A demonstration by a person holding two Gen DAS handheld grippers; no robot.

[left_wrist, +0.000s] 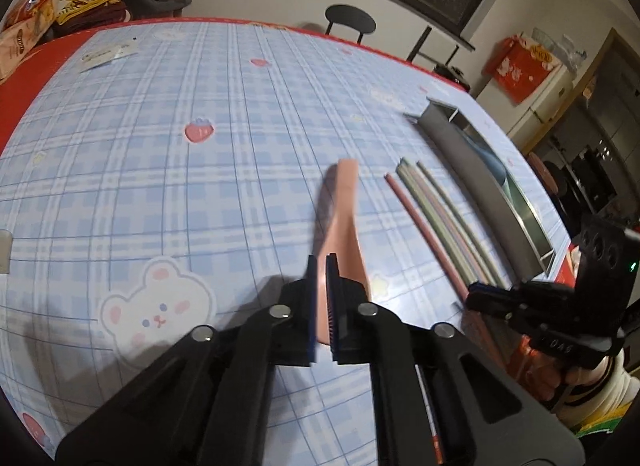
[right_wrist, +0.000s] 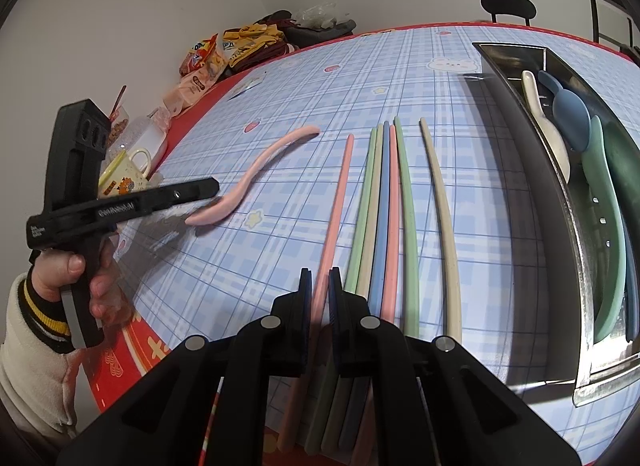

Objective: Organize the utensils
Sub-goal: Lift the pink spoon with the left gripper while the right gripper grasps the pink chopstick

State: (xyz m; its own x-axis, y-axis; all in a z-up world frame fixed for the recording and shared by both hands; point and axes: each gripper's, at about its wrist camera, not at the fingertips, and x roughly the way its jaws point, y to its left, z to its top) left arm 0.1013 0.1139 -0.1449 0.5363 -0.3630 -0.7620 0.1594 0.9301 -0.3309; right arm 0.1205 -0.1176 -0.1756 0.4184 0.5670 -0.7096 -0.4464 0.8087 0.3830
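Left wrist: hand-held gripper [left_wrist: 322, 262] clamps pink spoon [left_wrist: 340, 209], tray [left_wrist: 480, 181] rt.

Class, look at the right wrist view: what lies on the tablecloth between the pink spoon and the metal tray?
Between the pink spoon and the metal tray lie the loose chopsticks in pink, green, cream and blue, side by side. The right wrist view shows this best.

Pink spoon [right_wrist: 256, 175] gripped, chopsticks [right_wrist: 384, 201] laid beside steel tray [right_wrist: 560, 201].
White, blue and green spoons [right_wrist: 600, 193] are held in the tray.
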